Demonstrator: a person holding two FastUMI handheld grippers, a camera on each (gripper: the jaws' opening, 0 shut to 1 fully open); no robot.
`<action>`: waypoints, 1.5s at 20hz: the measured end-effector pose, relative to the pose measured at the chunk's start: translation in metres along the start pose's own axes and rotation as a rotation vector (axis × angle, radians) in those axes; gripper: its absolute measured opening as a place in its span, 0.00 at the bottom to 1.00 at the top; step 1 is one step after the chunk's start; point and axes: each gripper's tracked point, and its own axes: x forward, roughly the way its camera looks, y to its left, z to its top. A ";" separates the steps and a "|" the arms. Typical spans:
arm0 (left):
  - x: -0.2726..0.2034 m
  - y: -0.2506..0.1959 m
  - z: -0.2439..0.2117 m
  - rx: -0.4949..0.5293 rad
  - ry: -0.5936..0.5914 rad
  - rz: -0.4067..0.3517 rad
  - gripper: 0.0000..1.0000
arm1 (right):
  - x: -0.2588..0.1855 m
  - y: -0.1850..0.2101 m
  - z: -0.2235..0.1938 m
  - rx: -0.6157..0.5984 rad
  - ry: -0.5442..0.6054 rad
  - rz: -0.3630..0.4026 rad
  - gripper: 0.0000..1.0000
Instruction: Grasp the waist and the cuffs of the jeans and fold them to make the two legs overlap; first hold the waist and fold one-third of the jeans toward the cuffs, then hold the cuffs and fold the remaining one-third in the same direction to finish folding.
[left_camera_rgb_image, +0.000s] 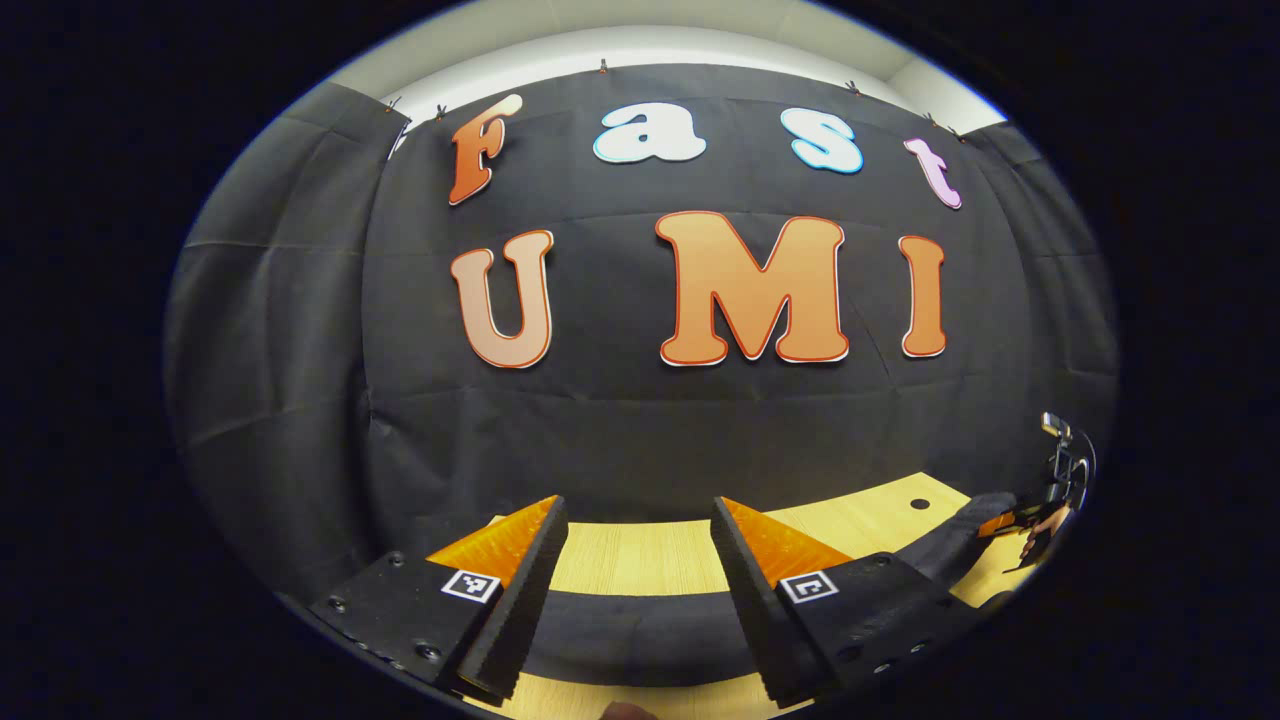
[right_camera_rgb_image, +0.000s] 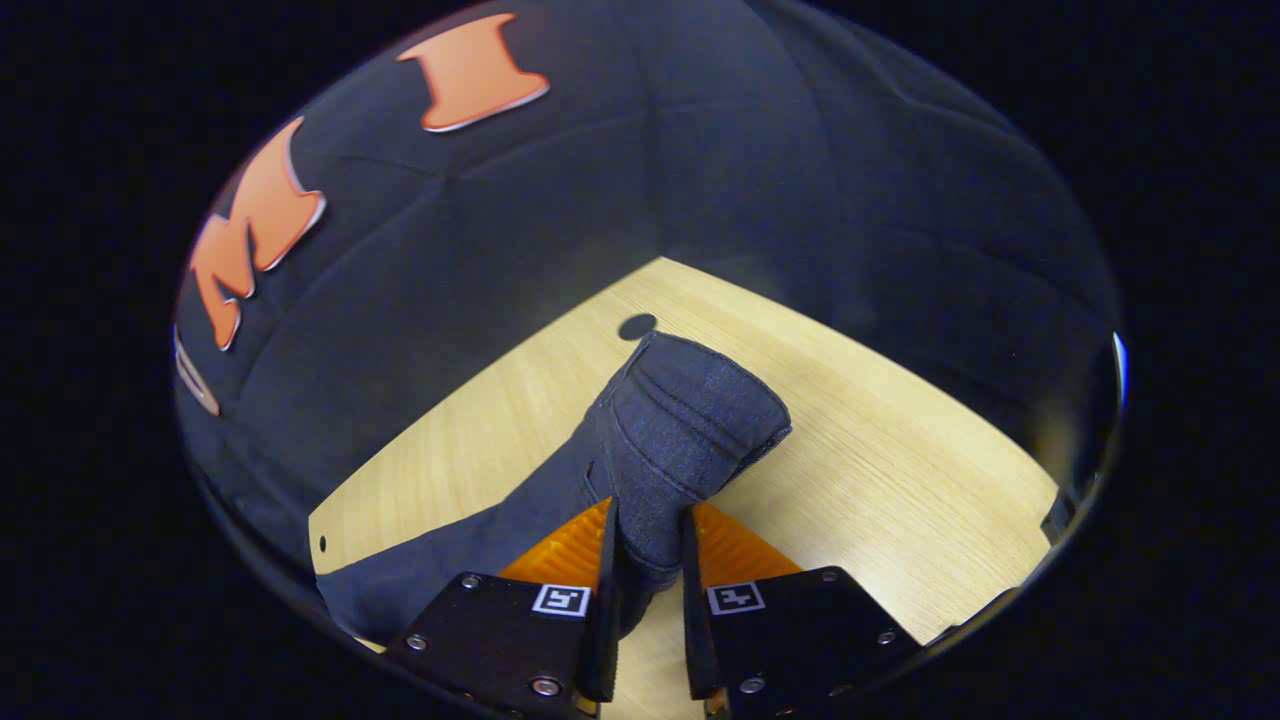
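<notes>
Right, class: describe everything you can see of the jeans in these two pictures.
The jeans are dark blue denim with visible seams and stitching. In the right gripper view one bunched end stands up off the wooden table, pinched between the shut fingers of the right gripper, while the rest trails down and away across the tabletop. In the left gripper view a dark band of the cloth lies flat on the table just ahead of the open left gripper, which is not touching it.

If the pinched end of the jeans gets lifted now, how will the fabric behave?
Likely floppy: the jeans bunch and crease where the right hand-held gripper pinches them. Probably fairly heavy, being thick seamed denim, so the rest should drag along the wooden table. Slipping looks unlikely.
</notes>
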 end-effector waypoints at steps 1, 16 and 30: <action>0.000 0.007 -0.004 -0.003 0.003 -0.003 0.87 | -0.011 0.011 0.008 -0.038 -0.036 0.011 0.28; -0.008 0.116 -0.054 -0.103 0.105 0.096 0.88 | -0.079 0.177 -0.032 -0.551 -0.120 0.127 0.28; -0.009 0.184 -0.125 -0.200 0.274 0.216 0.89 | -0.040 0.247 -0.156 -0.932 0.014 0.158 0.28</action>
